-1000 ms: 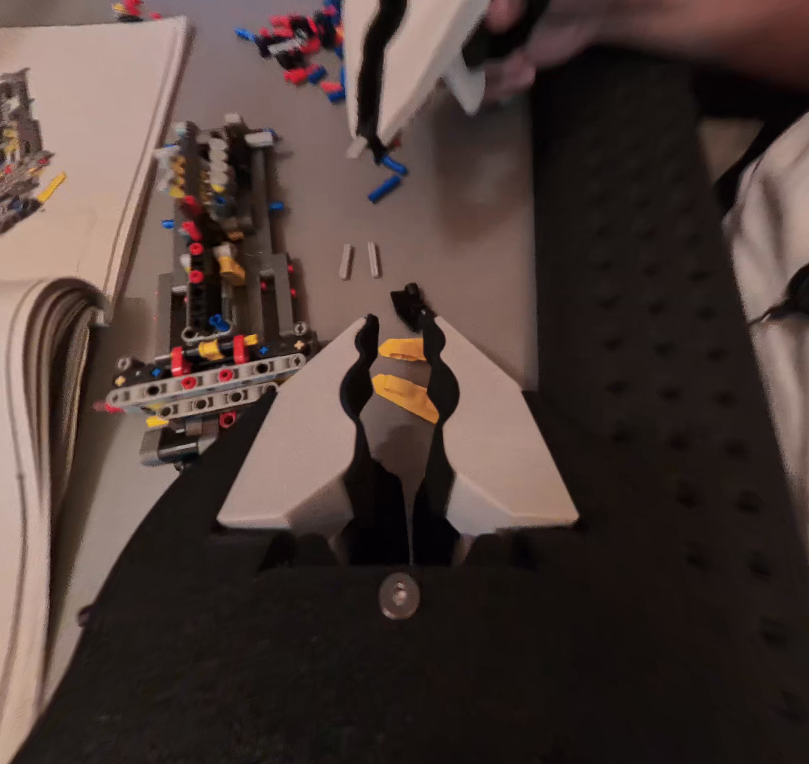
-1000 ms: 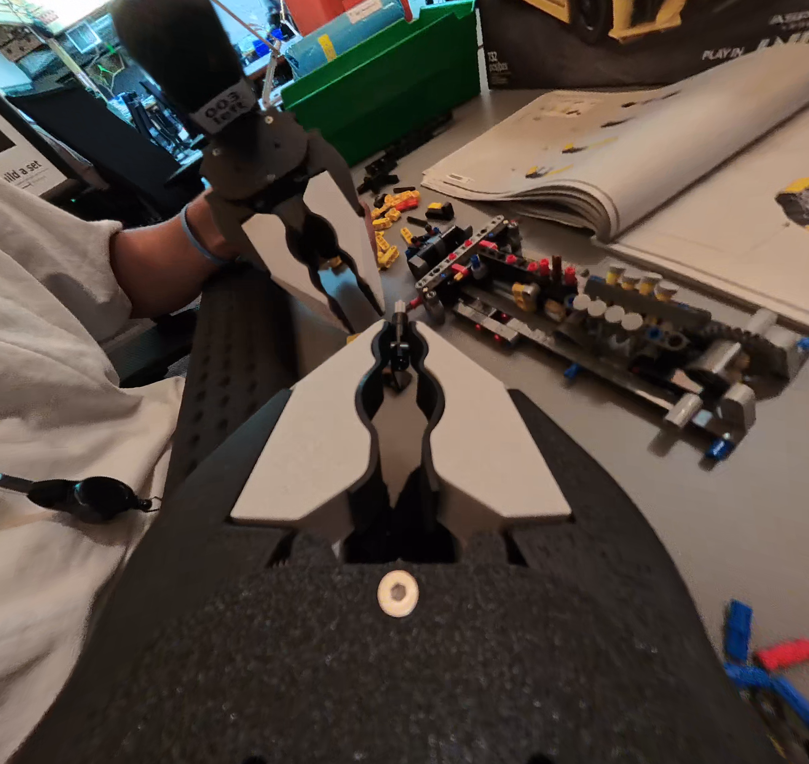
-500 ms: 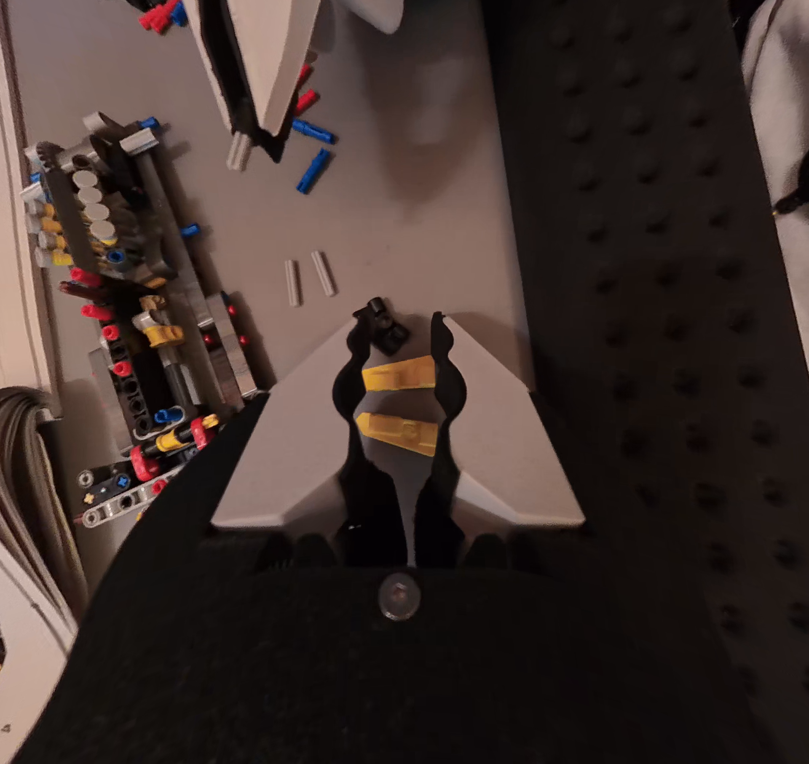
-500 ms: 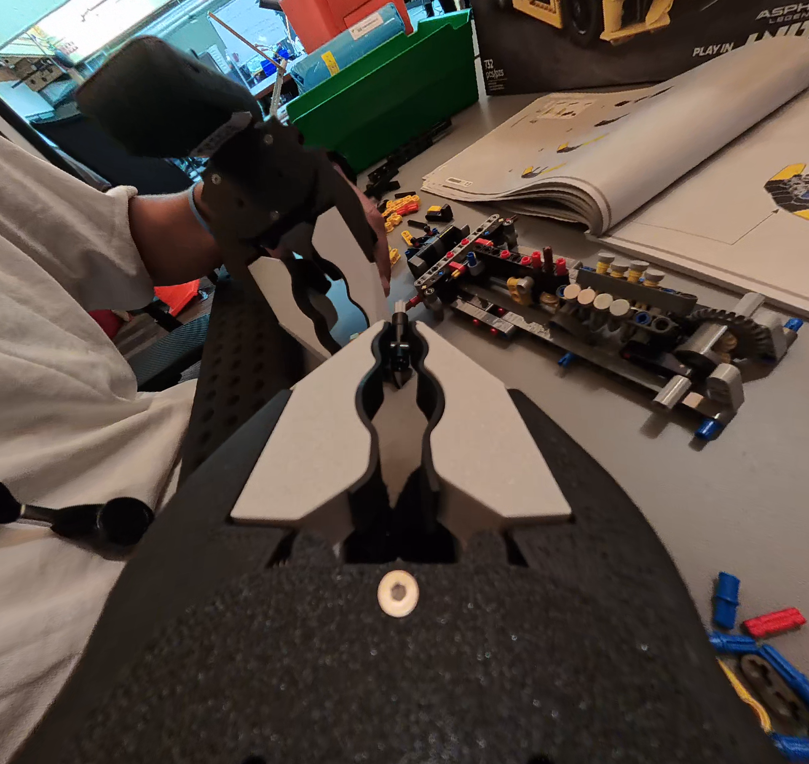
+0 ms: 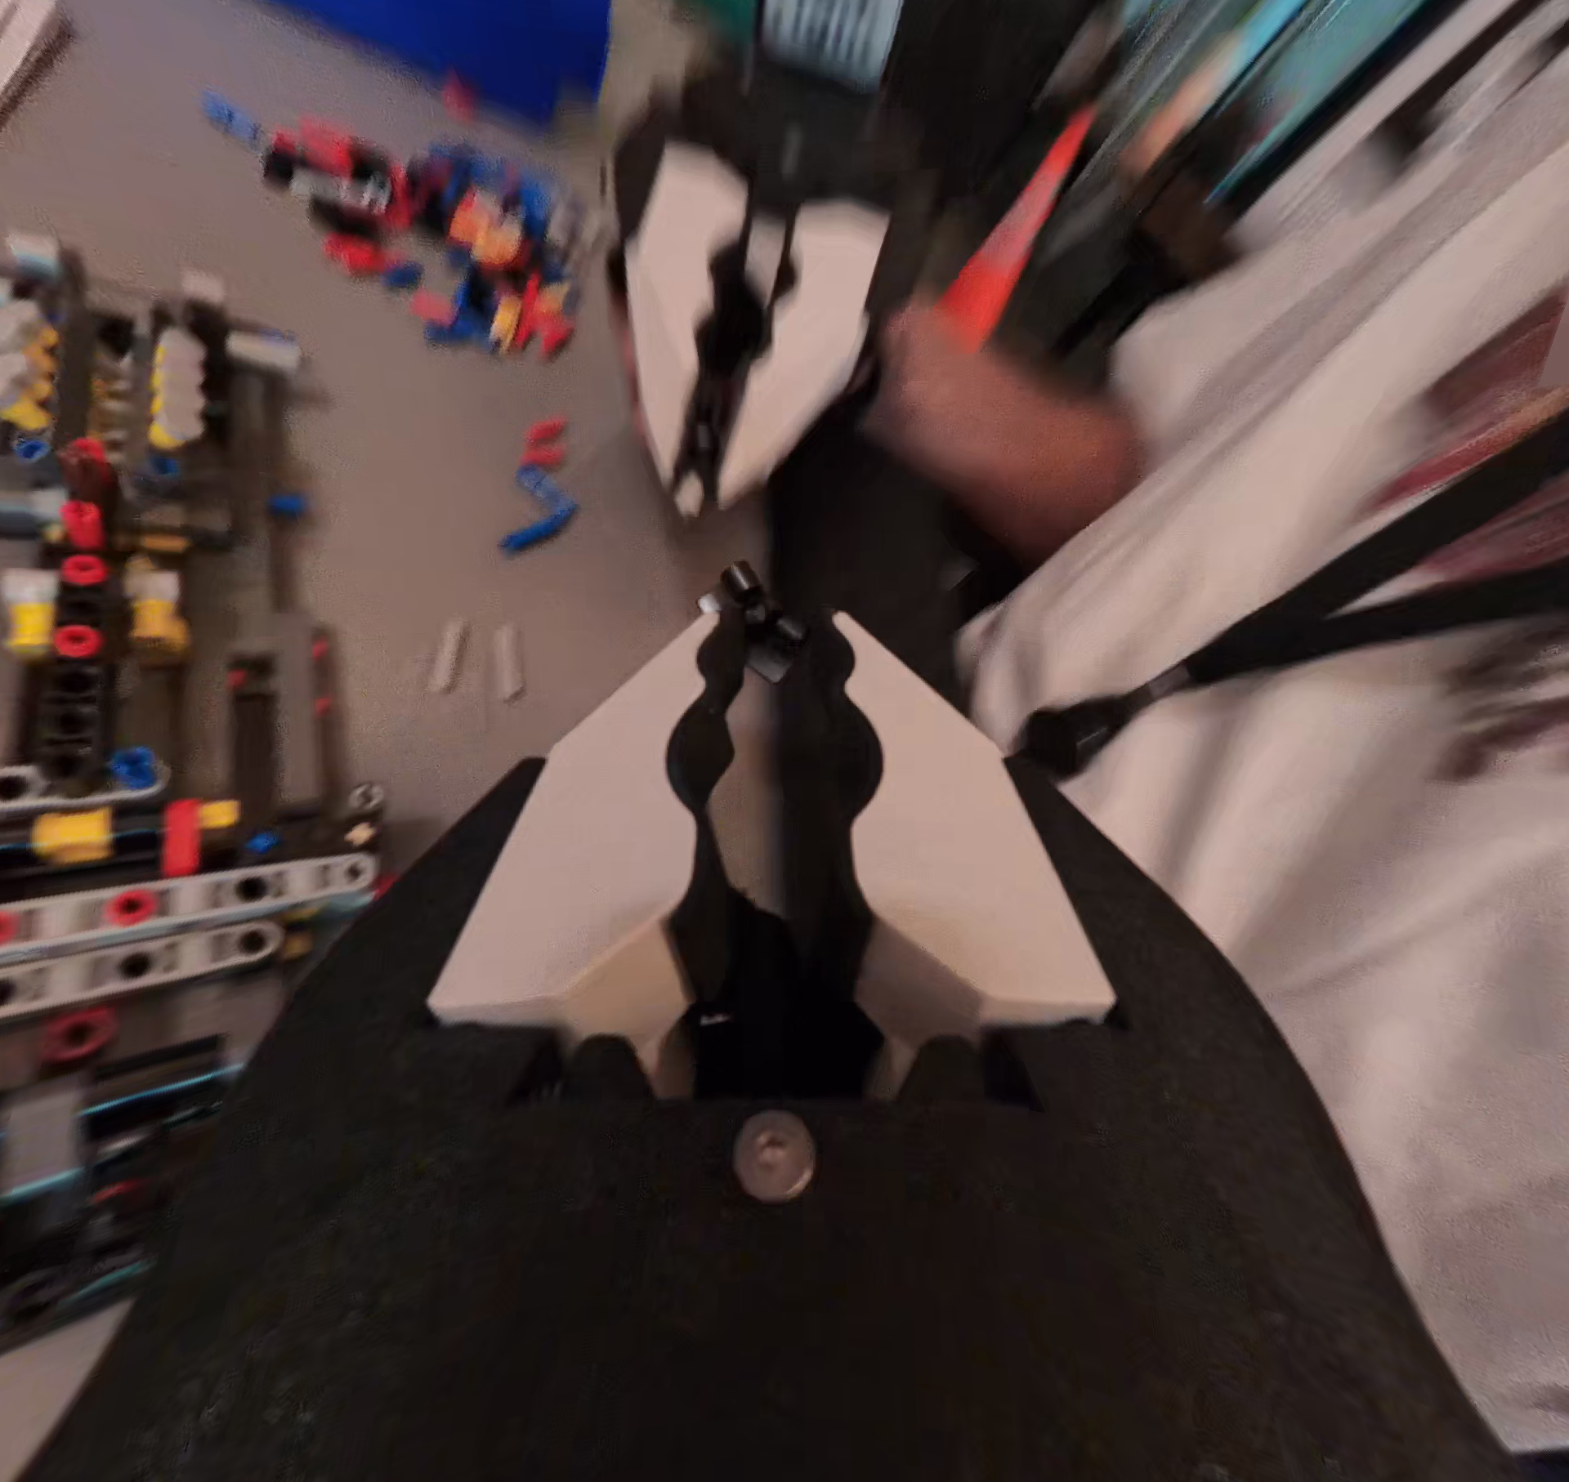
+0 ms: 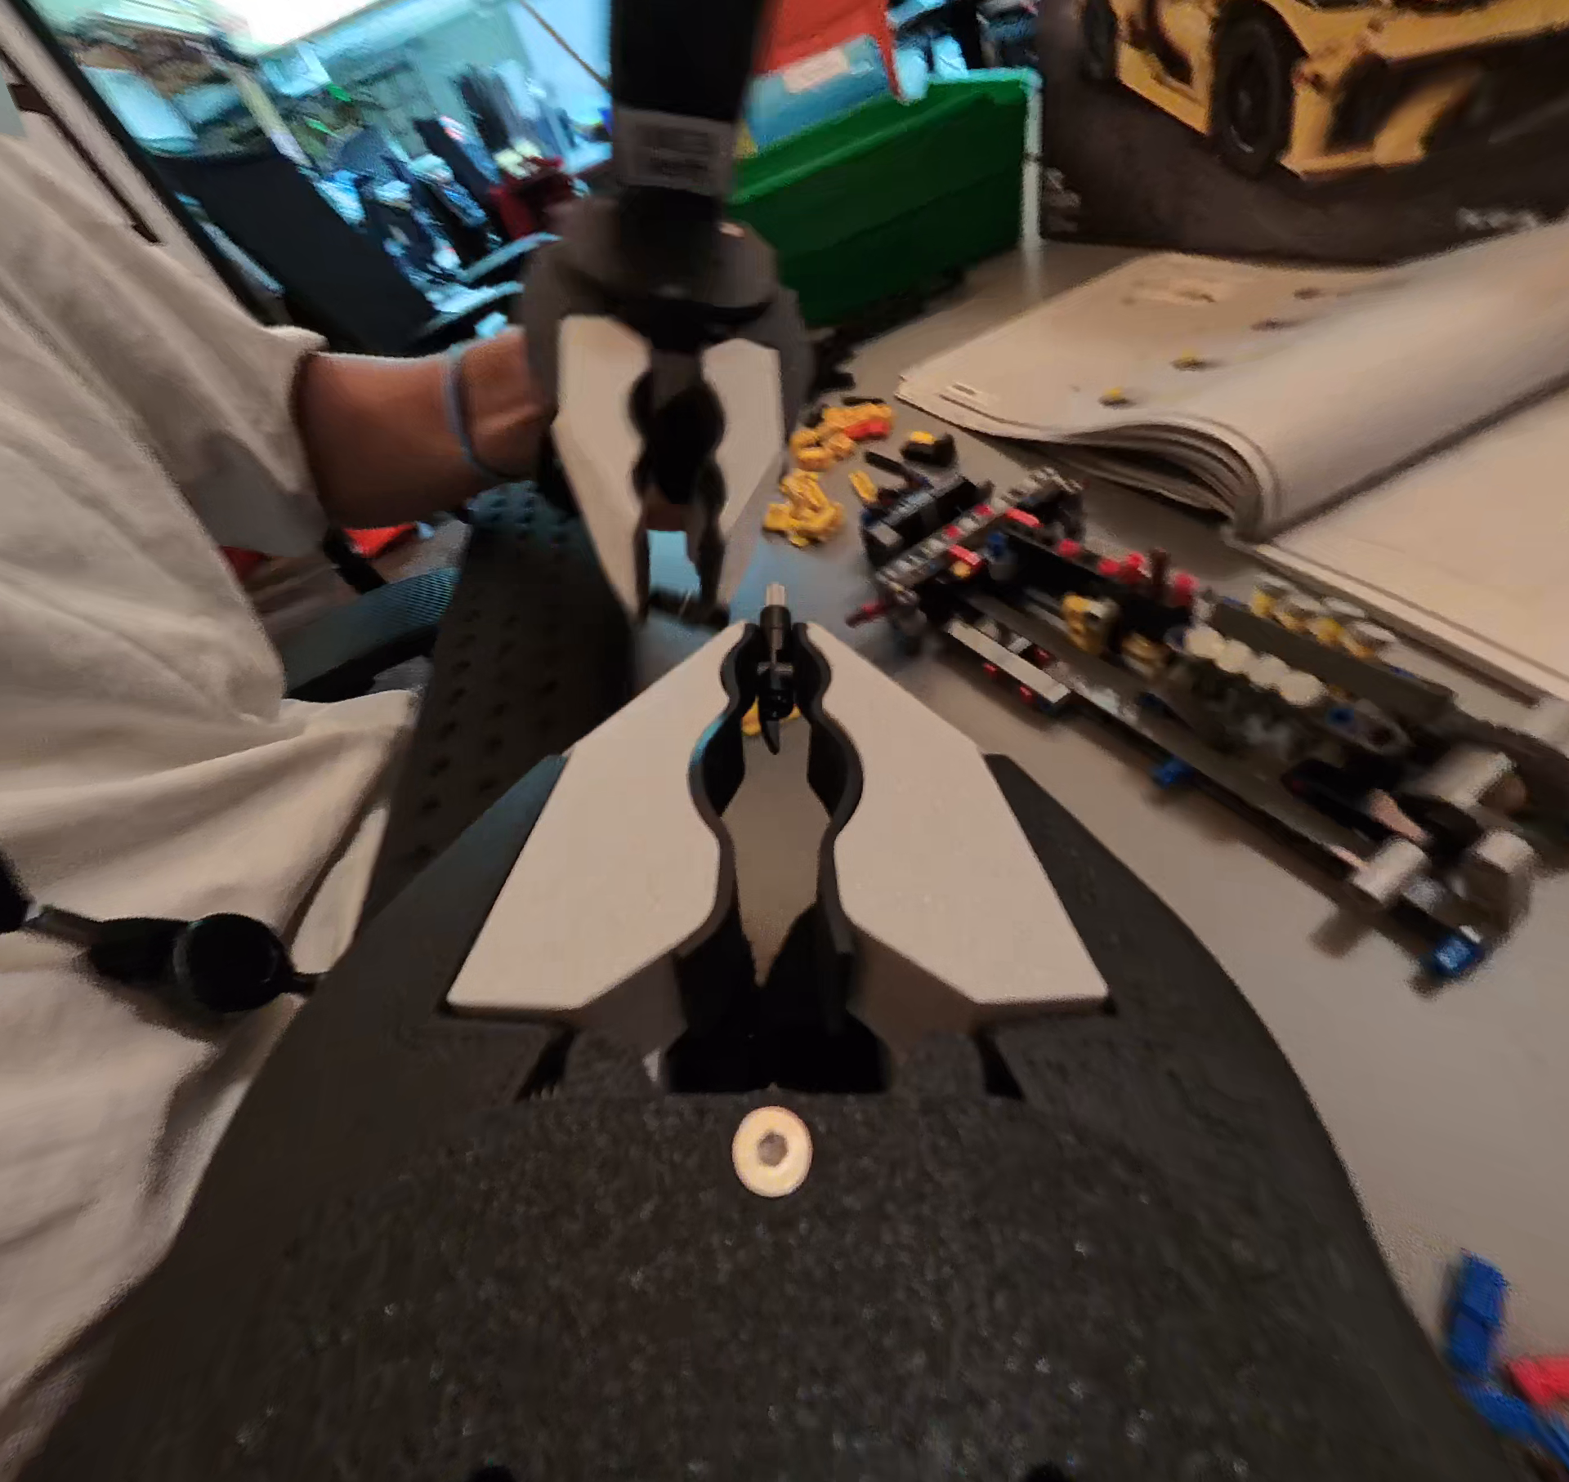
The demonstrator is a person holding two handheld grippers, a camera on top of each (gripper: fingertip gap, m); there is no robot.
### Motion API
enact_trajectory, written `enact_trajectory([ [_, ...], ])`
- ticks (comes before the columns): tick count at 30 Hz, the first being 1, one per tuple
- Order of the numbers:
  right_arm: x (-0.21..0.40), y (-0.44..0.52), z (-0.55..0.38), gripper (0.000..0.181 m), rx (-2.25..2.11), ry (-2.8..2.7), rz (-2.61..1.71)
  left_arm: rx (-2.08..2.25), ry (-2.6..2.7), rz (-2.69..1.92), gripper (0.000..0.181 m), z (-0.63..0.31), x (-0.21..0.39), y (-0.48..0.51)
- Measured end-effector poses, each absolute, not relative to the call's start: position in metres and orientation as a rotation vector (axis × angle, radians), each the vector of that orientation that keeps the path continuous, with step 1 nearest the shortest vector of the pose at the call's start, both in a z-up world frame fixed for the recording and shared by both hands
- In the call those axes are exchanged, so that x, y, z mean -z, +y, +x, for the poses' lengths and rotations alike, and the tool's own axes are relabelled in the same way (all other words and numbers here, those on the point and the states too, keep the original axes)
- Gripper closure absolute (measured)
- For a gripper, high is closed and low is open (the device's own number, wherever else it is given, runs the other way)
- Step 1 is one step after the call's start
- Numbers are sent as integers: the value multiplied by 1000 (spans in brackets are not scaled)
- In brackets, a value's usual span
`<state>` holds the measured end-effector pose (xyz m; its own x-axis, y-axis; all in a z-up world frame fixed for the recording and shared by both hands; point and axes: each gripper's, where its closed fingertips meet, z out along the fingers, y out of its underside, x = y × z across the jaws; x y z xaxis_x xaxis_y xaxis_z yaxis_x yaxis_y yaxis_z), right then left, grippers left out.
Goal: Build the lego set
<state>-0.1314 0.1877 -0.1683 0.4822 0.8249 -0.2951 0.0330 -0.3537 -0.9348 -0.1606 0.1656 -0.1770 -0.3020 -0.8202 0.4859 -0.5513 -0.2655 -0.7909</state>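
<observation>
1. Motion blur smears the loose bricks (image 5: pixel 475 244) in the left wrist view.
2. The frame edge cuts off the chassis (image 5: pixel 127 677) and the booklet (image 6: pixel 1358 457).

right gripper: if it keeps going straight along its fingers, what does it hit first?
Most likely the left gripper. Its fingertips hang just beyond the right gripper, which is shut on a small black piece, slightly left of the line. Depth is unclear; if it slips past, the grey table comes next.

Lego chassis (image 6: pixel 1189 677) on table (image 6: pixel 1273 1059), before open manual (image 6: pixel 1273 440); box (image 6: pixel 1273 83) behind.
</observation>
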Motion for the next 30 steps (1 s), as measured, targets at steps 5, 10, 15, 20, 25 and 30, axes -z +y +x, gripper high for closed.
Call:
enact_trajectory([
  [5, 127, 162, -157, 176, -1467, -710, -1627, 2247, 1415, -1544, 168, -180, 121, 166],
  [10, 117, 157, -167, 175, -1584, -844, -1603, 2535, 1482, -1344, 167, -198, 104, 149],
  [15, 116, 147, -175, 175, -1598, -936, -1579, 2552, 1616, -1351, 167, -198, 106, 138],
  [20, 115, 145, -173, 175, -1578, -946, -1561, 2597, 1614, -1383, 168, -195, 109, 140],
  [25, 121, 145, -173, 175, -1547, -963, -1583, 2616, 1626, -1400, 168, -195, 114, 136],
  [30, 129, 145, -173, 175, -1470, -1010, -1616, 2621, 1622, -1482, 168, -194, 120, 138],
])
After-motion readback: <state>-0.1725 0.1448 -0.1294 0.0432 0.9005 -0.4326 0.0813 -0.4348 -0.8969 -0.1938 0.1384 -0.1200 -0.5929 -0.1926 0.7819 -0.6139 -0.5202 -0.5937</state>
